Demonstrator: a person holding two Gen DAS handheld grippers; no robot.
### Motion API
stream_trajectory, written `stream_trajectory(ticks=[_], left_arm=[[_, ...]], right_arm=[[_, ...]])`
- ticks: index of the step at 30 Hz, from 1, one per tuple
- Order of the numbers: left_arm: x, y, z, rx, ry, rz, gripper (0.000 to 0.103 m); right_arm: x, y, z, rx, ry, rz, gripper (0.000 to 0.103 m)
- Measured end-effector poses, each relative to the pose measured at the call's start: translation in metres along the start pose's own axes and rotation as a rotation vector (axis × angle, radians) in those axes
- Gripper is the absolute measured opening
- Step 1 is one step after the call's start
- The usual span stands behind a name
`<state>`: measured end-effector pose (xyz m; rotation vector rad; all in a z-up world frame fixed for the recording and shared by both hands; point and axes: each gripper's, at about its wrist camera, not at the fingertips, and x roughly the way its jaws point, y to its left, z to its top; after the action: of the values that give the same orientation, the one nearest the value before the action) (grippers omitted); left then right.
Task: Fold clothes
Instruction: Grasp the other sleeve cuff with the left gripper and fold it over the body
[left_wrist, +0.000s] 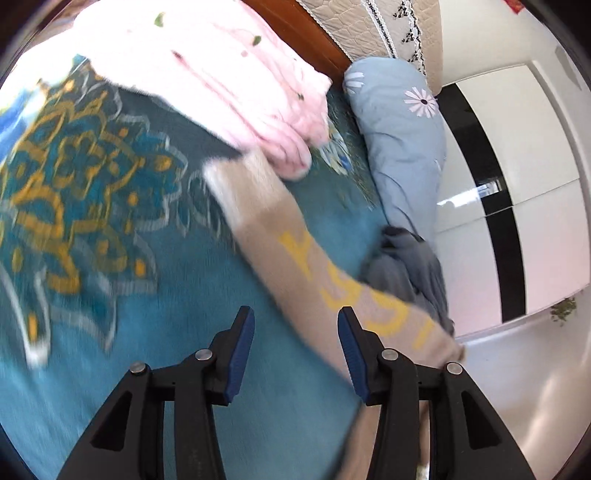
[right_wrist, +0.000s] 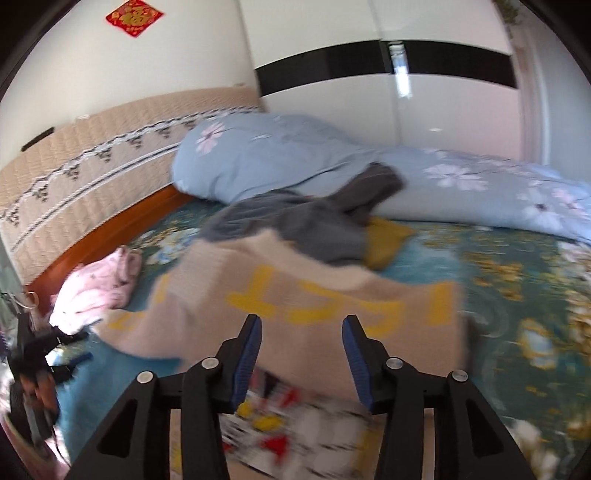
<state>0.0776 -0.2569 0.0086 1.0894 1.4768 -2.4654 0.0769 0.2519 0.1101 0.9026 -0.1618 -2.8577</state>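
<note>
A beige garment with yellow letters (left_wrist: 325, 273) lies stretched over the teal patterned bedspread (left_wrist: 110, 221). My left gripper (left_wrist: 295, 325) is open and empty, just left of the garment. In the right wrist view the same beige garment (right_wrist: 332, 302) lies in a heap straight ahead, over a printed cloth (right_wrist: 295, 428). My right gripper (right_wrist: 303, 328) is open and empty above its near edge. A grey garment (right_wrist: 295, 225) and a mustard piece (right_wrist: 388, 240) lie behind it. The left gripper (right_wrist: 40, 354) shows at the far left, blurred.
A folded pink garment (left_wrist: 207, 85) lies near the headboard; it also shows in the right wrist view (right_wrist: 99, 284). A rolled blue floral duvet (right_wrist: 332, 166) runs along the bed's far side. A white wardrobe (right_wrist: 388, 88) stands behind. Both views are motion-blurred.
</note>
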Motion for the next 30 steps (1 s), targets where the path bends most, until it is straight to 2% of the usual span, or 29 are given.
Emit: stream_trajectory(ticks=[3, 5, 6, 10, 13, 18, 19, 20, 21, 22, 23, 24, 28, 30], left_arm=[[0.021, -0.004, 0.014, 0.022, 0.010, 0.047, 0.051], [0.034, 0.004, 0.019, -0.022, 0.023, 0.077, 0.056], [0.035, 0.006, 0.021, -0.042, 0.017, 0.064, 0.056], [0.044, 0.009, 0.027, -0.098, 0.007, 0.021, 0.069], [0.050, 0.007, 0.034, -0.110, 0.027, 0.034, 0.070], [0.052, 0.011, 0.038, -0.188, 0.008, -0.011, 0.068], [0.052, 0.011, 0.038, -0.189, 0.002, -0.005, 0.062], [0.052, 0.011, 0.038, -0.190, -0.005, 0.001, 0.046], [0.052, 0.011, 0.037, -0.192, -0.009, 0.008, 0.037], [0.054, 0.013, 0.037, -0.197, -0.006, 0.013, 0.023], [0.054, 0.015, 0.037, -0.211, -0.006, 0.009, 0.016], [0.053, 0.017, 0.036, -0.227, -0.006, 0.000, 0.014], [0.043, 0.010, 0.030, -0.295, -0.007, -0.143, 0.010], [0.029, -0.012, 0.031, -0.225, -0.020, -0.159, 0.009]], right_arm=[[-0.016, -0.033, -0.010, 0.064, 0.011, -0.081, 0.053], [-0.023, -0.055, -0.018, 0.139, 0.028, -0.105, 0.053], [-0.025, -0.064, -0.023, 0.177, 0.039, -0.111, 0.053], [-0.025, -0.087, -0.036, 0.287, 0.067, -0.136, 0.053], [-0.024, -0.096, -0.044, 0.365, 0.061, -0.116, 0.053], [-0.023, -0.098, -0.052, 0.402, 0.052, -0.050, 0.053], [-0.023, -0.098, -0.053, 0.399, 0.050, -0.042, 0.053], [-0.025, -0.098, -0.054, 0.398, 0.046, -0.039, 0.053], [-0.026, -0.099, -0.054, 0.399, 0.041, -0.035, 0.053], [-0.028, -0.100, -0.053, 0.401, 0.036, -0.031, 0.053], [-0.030, -0.102, -0.052, 0.405, 0.032, -0.025, 0.053], [-0.032, -0.104, -0.051, 0.407, 0.027, -0.018, 0.053], [-0.036, -0.112, -0.047, 0.395, 0.025, -0.007, 0.053], [-0.037, -0.118, -0.045, 0.391, 0.025, -0.001, 0.053]])
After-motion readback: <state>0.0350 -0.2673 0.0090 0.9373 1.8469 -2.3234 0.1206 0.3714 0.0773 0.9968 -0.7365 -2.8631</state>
